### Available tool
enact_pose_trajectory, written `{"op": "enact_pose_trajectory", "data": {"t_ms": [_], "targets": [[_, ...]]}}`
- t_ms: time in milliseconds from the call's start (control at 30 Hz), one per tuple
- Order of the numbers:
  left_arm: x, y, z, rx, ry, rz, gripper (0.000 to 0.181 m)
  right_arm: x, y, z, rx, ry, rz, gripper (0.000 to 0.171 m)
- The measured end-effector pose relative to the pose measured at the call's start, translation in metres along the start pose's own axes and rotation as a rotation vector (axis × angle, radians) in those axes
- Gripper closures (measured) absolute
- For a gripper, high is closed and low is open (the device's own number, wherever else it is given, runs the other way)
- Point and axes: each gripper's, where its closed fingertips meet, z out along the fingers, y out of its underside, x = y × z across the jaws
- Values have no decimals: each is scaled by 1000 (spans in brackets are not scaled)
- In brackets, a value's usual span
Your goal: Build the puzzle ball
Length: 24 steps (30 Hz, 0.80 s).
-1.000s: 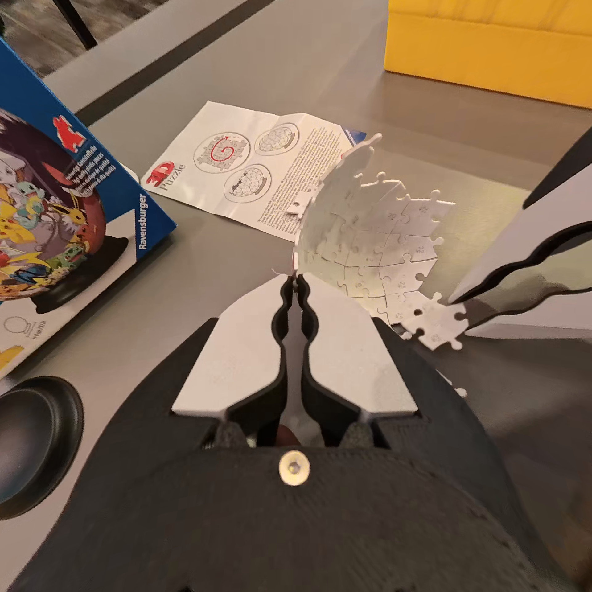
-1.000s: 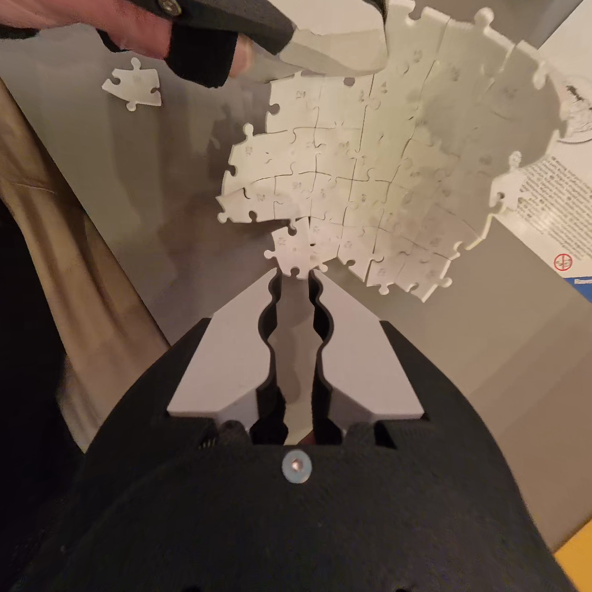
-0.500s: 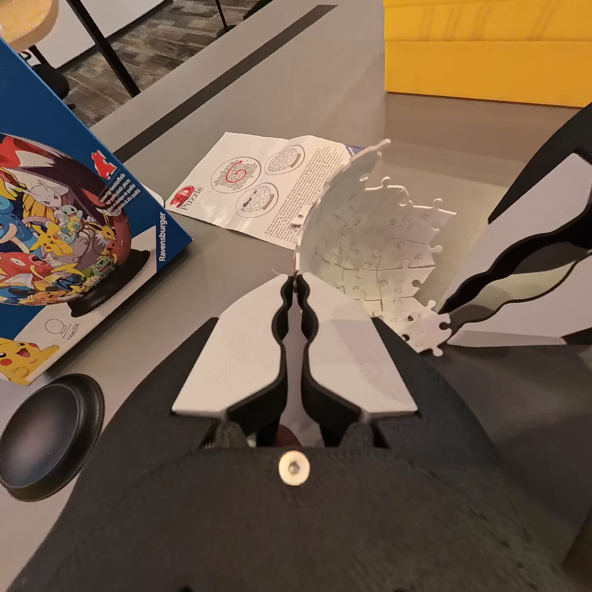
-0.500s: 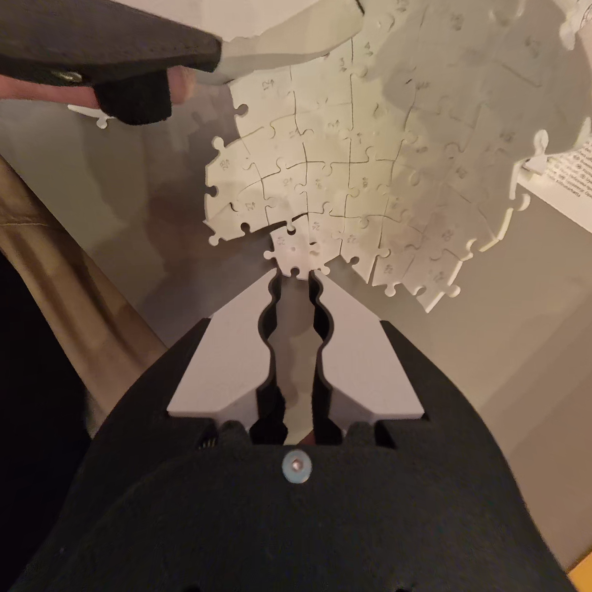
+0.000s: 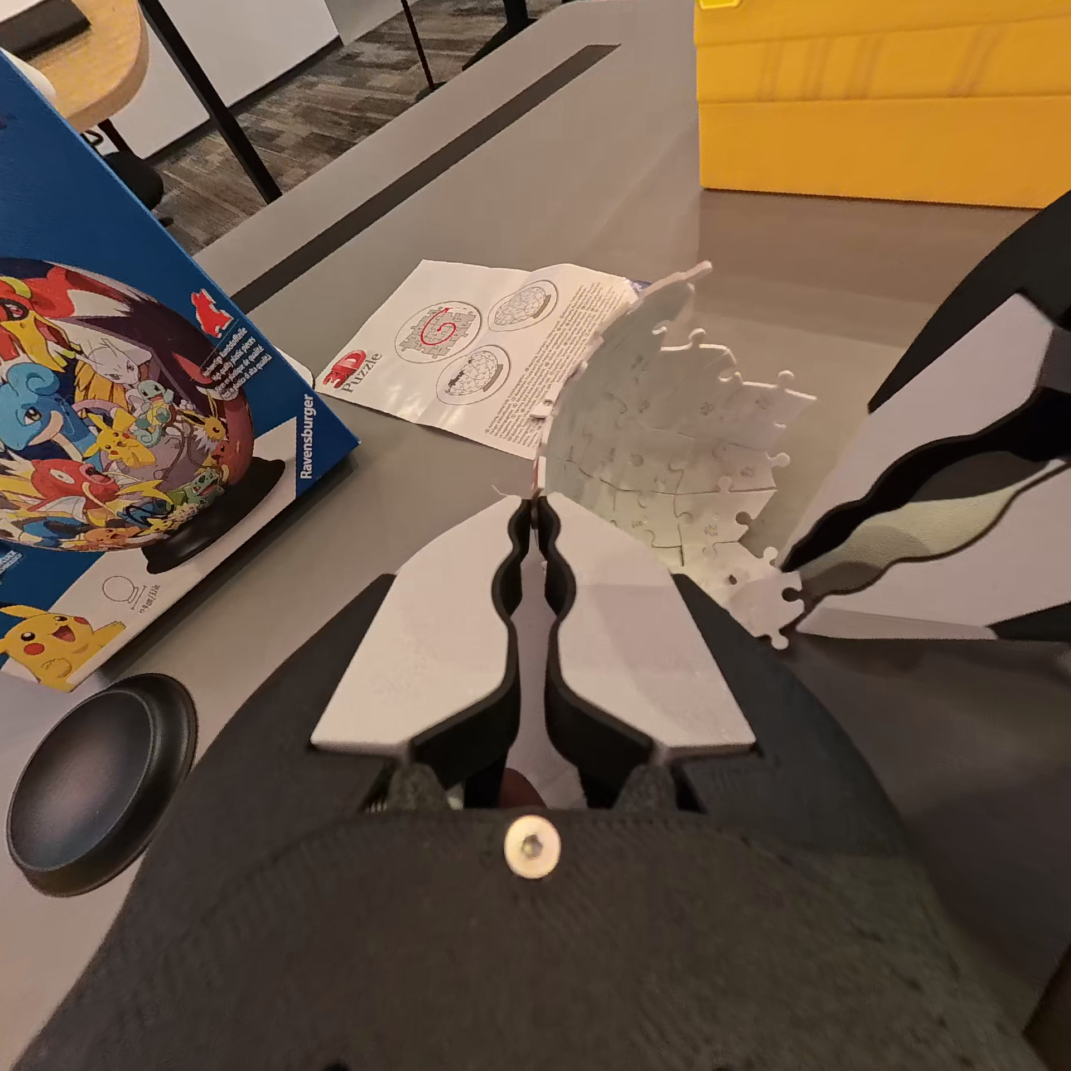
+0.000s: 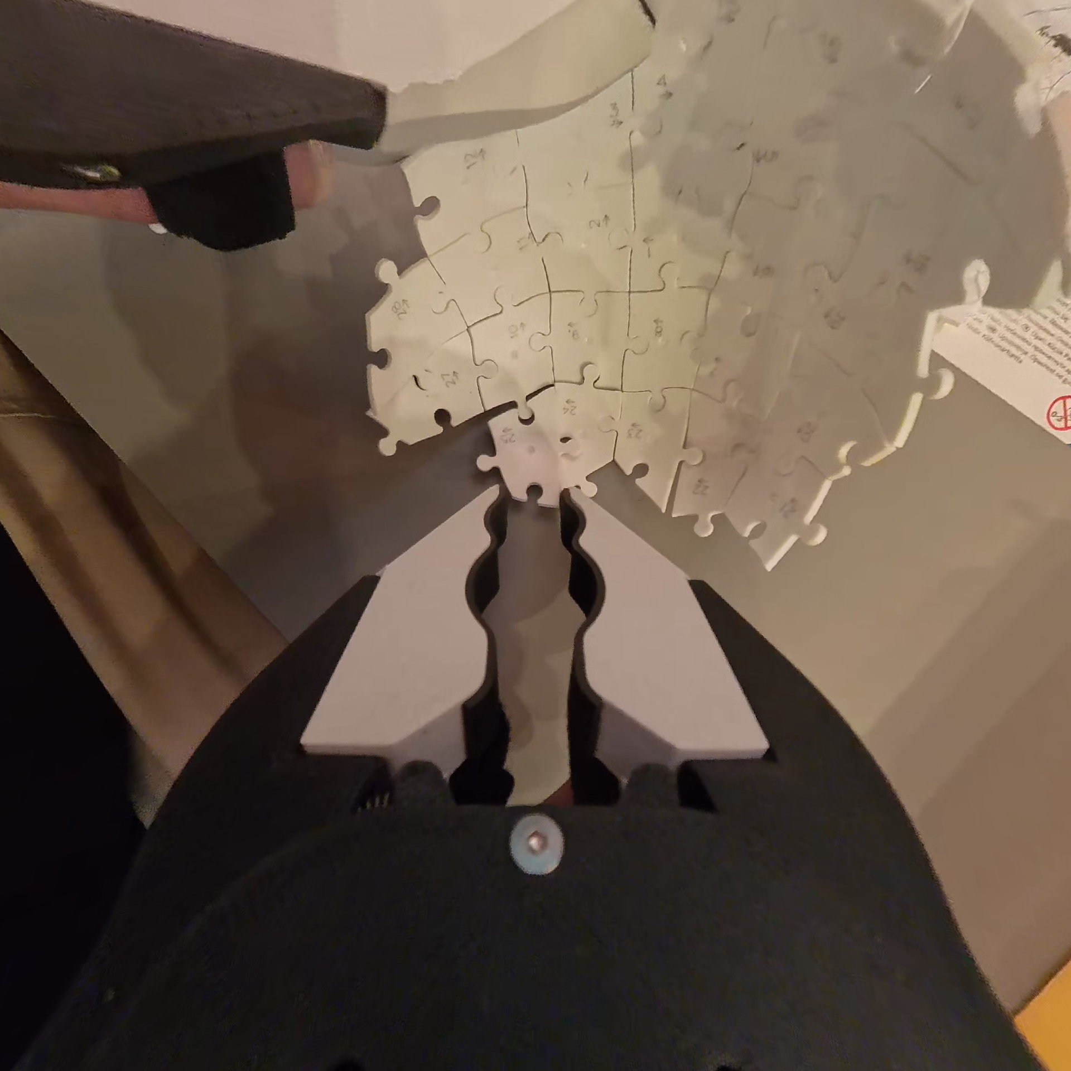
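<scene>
The half-built puzzle ball is a curved white shell [image 5: 655,440] of joined pieces, seen from its blank numbered inside. My left gripper [image 5: 533,507] is shut on the shell's left rim and holds it up off the grey table. My right gripper [image 6: 530,501] is shut on a single white puzzle piece [image 6: 524,463] and presses it against the lower rim of the shell [image 6: 608,301]. A gap shows between that piece and the row to its left. In the left wrist view the right gripper [image 5: 797,576] comes in from the right with the piece [image 5: 765,605].
A blue puzzle box [image 5: 145,434] stands at the left, with a black round stand [image 5: 98,782] in front of it. An instruction sheet [image 5: 463,353] lies behind the shell. A yellow box [image 5: 881,98] sits at the back right. The left gripper and a hand [image 6: 191,133] fill the right view's top left. About 11 cm separates my left fingertips from my right.
The right gripper has moved closer to the shell, keeping its piece at the lower rim. The left gripper has drawn back and tilted up with the shell, showing more of the box and stand.
</scene>
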Motion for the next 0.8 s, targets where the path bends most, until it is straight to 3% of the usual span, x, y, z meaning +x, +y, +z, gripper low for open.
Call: {"op": "enact_pose_trajectory", "data": {"t_ms": [233, 800], "targets": [[1, 1, 0, 5, -1, 3, 179, 1, -6, -7, 50, 15, -34, 150], [6, -3, -2, 34, 22, 16, 179, 1, -8, 7, 43, -1, -89, 164]]}}
